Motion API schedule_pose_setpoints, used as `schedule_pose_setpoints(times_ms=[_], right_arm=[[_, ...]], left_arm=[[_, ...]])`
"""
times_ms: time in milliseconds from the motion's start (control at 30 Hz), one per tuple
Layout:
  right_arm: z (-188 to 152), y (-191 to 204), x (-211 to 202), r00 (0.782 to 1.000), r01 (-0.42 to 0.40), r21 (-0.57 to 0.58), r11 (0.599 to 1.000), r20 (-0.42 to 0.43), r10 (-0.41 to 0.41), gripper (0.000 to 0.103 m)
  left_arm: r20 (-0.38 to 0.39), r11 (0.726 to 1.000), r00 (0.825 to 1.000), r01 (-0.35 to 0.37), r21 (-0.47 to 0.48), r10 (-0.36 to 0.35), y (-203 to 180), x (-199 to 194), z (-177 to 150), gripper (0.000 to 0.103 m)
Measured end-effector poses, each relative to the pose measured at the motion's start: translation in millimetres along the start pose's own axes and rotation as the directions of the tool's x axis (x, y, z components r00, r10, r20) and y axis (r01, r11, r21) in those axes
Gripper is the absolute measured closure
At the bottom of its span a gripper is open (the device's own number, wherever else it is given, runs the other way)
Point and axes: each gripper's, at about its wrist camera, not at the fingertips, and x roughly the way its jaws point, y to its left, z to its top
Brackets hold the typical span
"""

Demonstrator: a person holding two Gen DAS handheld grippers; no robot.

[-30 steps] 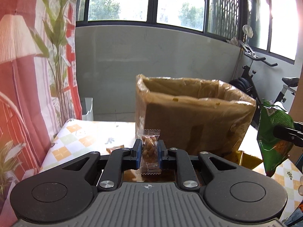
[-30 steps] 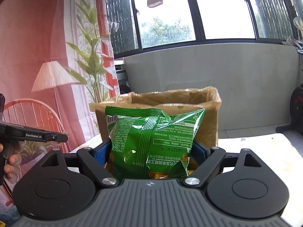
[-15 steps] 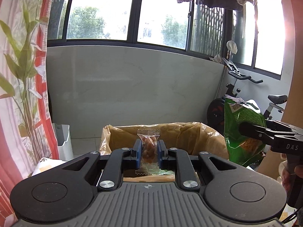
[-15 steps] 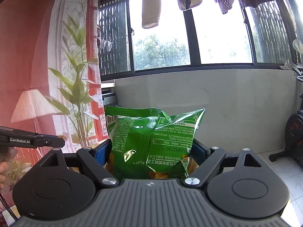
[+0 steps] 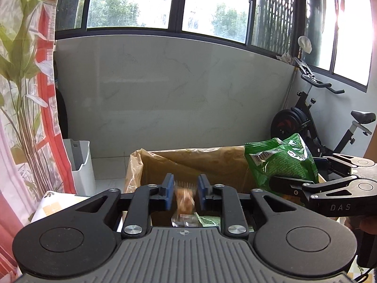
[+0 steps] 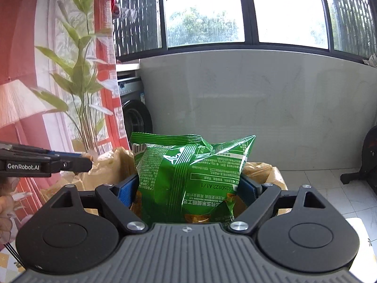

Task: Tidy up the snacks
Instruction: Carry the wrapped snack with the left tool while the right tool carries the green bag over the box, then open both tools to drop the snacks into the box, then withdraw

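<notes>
My left gripper (image 5: 185,189) hovers over the open cardboard box (image 5: 212,162) lined with brown plastic. Its jaws are opening, and the small clear packet of nuts (image 5: 185,199) hangs blurred between the blue pads, loose from both. Other snack packets (image 5: 207,220) lie on the box floor below. My right gripper (image 6: 188,187) is shut on a green chip bag (image 6: 188,176), held upright above the box's right side; the bag (image 5: 280,162) also shows in the left wrist view. The left gripper (image 6: 87,162) shows side-on at the right wrist view's left edge.
The box stands on a table with a checked cloth (image 5: 54,202). A white bin (image 5: 80,165) stands on the floor at left by a red patterned curtain (image 5: 47,118). An exercise bike (image 5: 318,118) is at right, a washing machine (image 6: 136,115) behind.
Both grippers have moved forward over the box, so its inside now shows. The left jaws have parted and the nut packet has slipped down, blurred. The green bag stays gripped.
</notes>
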Motion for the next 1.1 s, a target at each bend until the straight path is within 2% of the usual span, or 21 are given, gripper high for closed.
schedule_pose_setpoints(times_ms=[33, 67, 167, 300, 500, 900, 1100], right_arm=[[-0.6, 1.8, 1.7, 1.0, 0.013, -0.02, 1.0, -0.017, -0.014, 0.015], [-1.0, 2.9, 1.0, 0.999, 0.025, -0.033, 0.999, -0.025, -0.026, 0.015], [-2.3, -0.9, -10.9, 1.0, 0.026, -0.018, 0.999, -0.013, -0.027, 0.013], [-5.3, -8.9, -25.6, 0.999, 0.032, 0.031, 0.999, -0.009, -0.032, 0.011], [-10.3, -11.6, -52.4, 0.999, 0.038, 0.062, 0.997, 0.012, -0.038, 0.009], [-23.9, -13.7, -87.3, 0.999, 0.01, 0.121, 0.993, 0.049, -0.016, 0.009], [-34.1, -13.1, -101.5, 0.998, -0.011, 0.132, 0.991, 0.064, 0.003, 0.009]], left_arm=[[-0.001, 1.0, 1.0, -0.008, 0.001, 0.008, 0.7, -0.1, -0.8, 0.051], [0.003, 1.0, 1.0, -0.015, 0.002, 0.015, 0.8, -2.2, -1.1, 0.048], [0.003, 1.0, 1.0, -0.01, 0.013, 0.01, 2.2, -11.5, -0.5, 0.047], [0.008, 1.0, 1.0, -0.006, 0.023, 0.006, 2.2, -23.1, -0.5, 0.038], [-0.003, 1.0, 1.0, -0.002, -0.004, 0.002, 7.2, -43.9, -4.9, 0.032], [0.003, 1.0, 1.0, -0.016, -0.004, 0.016, 9.6, -81.3, -19.8, 0.031], [-0.003, 0.999, 1.0, -0.024, -0.023, 0.024, 14.6, -100.8, -37.6, 0.031]])
